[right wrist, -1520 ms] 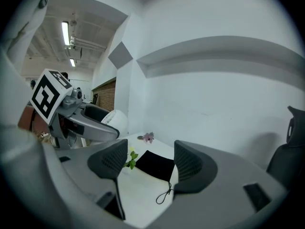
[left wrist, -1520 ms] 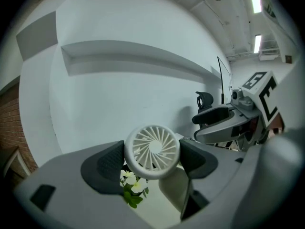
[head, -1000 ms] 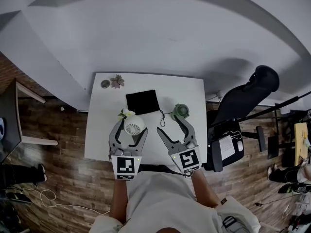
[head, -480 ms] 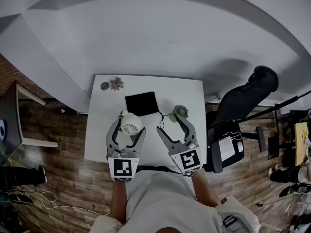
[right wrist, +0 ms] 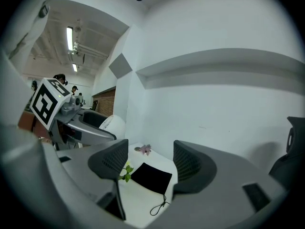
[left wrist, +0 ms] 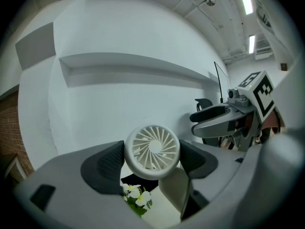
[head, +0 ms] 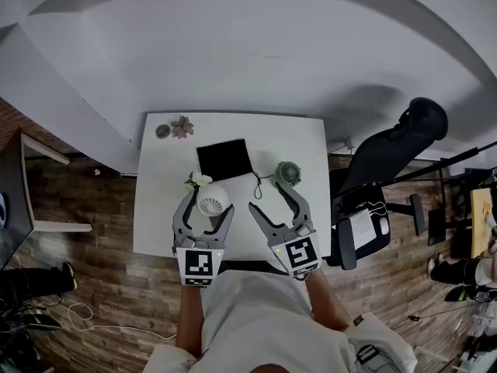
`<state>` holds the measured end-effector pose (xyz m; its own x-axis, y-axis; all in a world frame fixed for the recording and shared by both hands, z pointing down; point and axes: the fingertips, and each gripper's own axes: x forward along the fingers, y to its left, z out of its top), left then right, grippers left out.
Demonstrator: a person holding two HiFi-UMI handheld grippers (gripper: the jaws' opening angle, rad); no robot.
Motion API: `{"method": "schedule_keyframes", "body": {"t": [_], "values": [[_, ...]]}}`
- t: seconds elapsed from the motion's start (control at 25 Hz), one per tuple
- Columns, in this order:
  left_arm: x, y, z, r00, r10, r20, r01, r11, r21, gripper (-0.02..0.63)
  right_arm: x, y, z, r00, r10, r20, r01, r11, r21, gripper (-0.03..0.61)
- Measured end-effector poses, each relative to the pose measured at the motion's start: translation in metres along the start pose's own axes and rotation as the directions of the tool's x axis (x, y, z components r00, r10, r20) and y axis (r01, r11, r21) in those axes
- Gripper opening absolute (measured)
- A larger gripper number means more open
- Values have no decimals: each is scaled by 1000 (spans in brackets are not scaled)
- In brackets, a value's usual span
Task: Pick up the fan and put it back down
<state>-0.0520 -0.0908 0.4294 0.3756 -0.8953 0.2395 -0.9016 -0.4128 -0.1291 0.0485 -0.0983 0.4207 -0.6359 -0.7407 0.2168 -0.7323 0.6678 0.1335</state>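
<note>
The tabletop (head: 303, 142) is viewed steeply from overhead, skimmed closely from left tool (head: 210, 202) and right tool (head: 268, 198); black pouch (head: 224, 159) shared.

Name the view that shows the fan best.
Left gripper view: the fan sits centred between the jaws, grille facing the camera. Head view shows it small from above; right gripper view, only a white edge.

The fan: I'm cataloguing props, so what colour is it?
The fan is white, with a radial-slat grille; the left gripper view shows it best.
</note>
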Motion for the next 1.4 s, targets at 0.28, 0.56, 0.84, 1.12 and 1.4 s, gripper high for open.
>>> {"method": "schedule_keyframes", "body": {"t": [0.28,0.56,0.84,1.12,1.4], "values": [[9,-8,-38,995,-45,-85,43,999,-29,359,6,9,-34,996,17,-83,-14,999,31,298],[17,-19,-74,983,-93,-157,85,995,-55,359,11,20,-72,984,41,-173,-32,998,54,298],[20,-31,-115,962,-133,-239,116,990,-86,359,13,30,-111,964,66,-257,-45,995,84,298],[21,-45,-155,934,-172,-314,139,982,-125,359,13,40,-146,942,90,-325,-54,992,118,296],[26,-57,-193,902,-198,-383,156,978,-139,359,16,48,-175,921,112,-372,-64,988,139,296]]}}
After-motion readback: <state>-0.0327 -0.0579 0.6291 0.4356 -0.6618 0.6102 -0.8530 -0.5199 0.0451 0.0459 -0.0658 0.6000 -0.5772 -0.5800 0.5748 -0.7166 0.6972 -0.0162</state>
